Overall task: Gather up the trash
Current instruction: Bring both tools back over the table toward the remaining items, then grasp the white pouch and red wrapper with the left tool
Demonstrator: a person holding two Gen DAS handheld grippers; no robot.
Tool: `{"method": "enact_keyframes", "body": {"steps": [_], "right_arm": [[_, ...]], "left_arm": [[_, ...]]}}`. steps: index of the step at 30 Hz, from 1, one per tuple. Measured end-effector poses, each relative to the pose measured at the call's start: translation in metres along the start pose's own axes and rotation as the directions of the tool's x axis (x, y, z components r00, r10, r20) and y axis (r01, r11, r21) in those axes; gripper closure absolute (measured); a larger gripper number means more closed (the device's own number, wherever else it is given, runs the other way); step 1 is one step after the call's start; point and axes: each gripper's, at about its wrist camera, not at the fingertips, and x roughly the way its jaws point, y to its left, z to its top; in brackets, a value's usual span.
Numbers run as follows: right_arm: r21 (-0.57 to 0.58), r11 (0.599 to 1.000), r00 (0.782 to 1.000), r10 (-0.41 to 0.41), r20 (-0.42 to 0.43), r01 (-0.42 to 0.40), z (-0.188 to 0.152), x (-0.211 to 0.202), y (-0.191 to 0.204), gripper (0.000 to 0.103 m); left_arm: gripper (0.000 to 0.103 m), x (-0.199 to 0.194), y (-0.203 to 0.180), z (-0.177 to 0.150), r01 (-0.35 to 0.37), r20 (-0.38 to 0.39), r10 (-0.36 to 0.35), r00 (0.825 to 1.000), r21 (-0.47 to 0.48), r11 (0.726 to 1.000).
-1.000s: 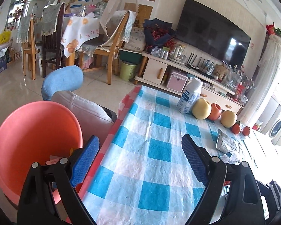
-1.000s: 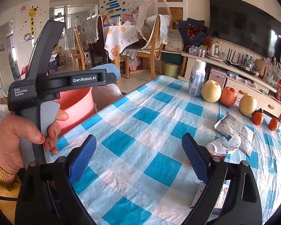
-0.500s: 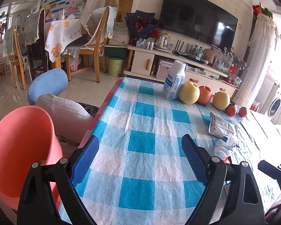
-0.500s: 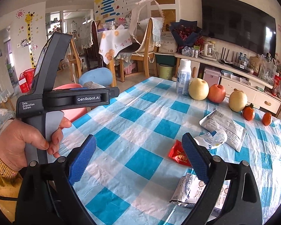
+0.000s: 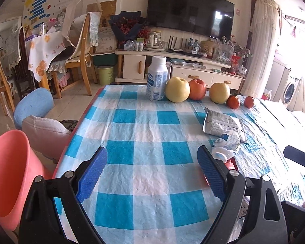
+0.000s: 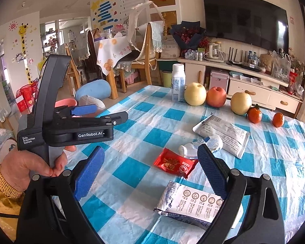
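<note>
While both claws hang over the checked surface (image 6: 144, 140), here's how the trash looks to me:

left claw (image 5: 152, 174): jaws wide apart, nothing between them, just bare cloth under it.
right claw (image 6: 150, 174): also spread wide and empty, with the litter right ahead of it.
red packet (image 6: 175, 165): lies flat between the right claw's pads, closest piece. Thin foil, probably weighs nothing and a bit slick, so I'd pinch it across the short width or catch a raised edge.
squashed bottle (image 6: 201, 145): on its side, just past the red packet, leaning on the grey pouch (image 6: 223, 135). Soft crushed plastic, should give under the pads; grab the body, not the cap end.
foil pack (image 6: 191, 204): flat, near edge of the surface, partly under the right jaw. Crinkly and floppy, so go for a corner.
bin (image 5: 10, 179): pink, off the left edge of the surface, down by the left claw.
fruit and upright bottle (image 6: 178, 82): far side, not trash I guess.
</note>
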Motion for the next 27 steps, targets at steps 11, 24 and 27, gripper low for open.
{"method": "enact_keyframes", "body": {"steps": [11,24,27], "right_arm": [[0.066,0.997,0.999,-0.029,0.014,0.028,0.002,-0.019,-0.045,0.01],[0.027,0.997,0.975,0.072,-0.209,-0.068,-0.018,-0.014,-0.111,0.01],[0.014,0.994,0.962,0.109,-0.251,-0.109,-0.027,-0.009,-0.112,0.01]], "left_arm": [[0.014,0.015,-0.055,-0.008,0.073,-0.047,-0.067,0.997,0.138,0.988],[0.014,0.059,-0.115,-0.002,0.291,-0.181,-0.253,0.95,0.233,0.928],[0.014,0.076,-0.124,0.002,0.359,-0.223,-0.315,0.923,0.196,0.913]]}}
